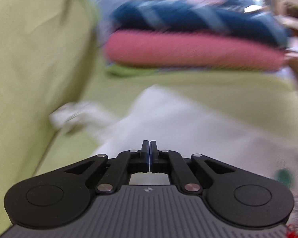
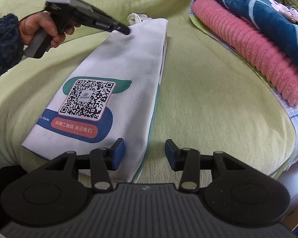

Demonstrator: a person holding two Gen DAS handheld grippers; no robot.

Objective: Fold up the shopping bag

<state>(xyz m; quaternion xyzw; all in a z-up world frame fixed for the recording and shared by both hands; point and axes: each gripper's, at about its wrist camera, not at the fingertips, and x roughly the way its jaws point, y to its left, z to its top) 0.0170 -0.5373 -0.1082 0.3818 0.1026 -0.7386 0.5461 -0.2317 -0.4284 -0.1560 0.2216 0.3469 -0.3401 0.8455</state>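
Green bedding (image 2: 198, 83) holds the folded white shopping bag (image 2: 117, 75). Left gripper (image 2: 126, 30) is closed, pinching nothing visible; right gripper (image 2: 145, 154) hangs half open, empty.

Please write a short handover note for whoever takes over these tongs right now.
Left tongs: shut, tips at the far end of the shopping bag, near its handles; whether they pinch cloth is unclear.
Right tongs: open, holding nothing, over the bag's near right corner.
Bag: on the green cover, already folded into a long narrow strip, print up.
Left: probably fold it shorter, end to end.
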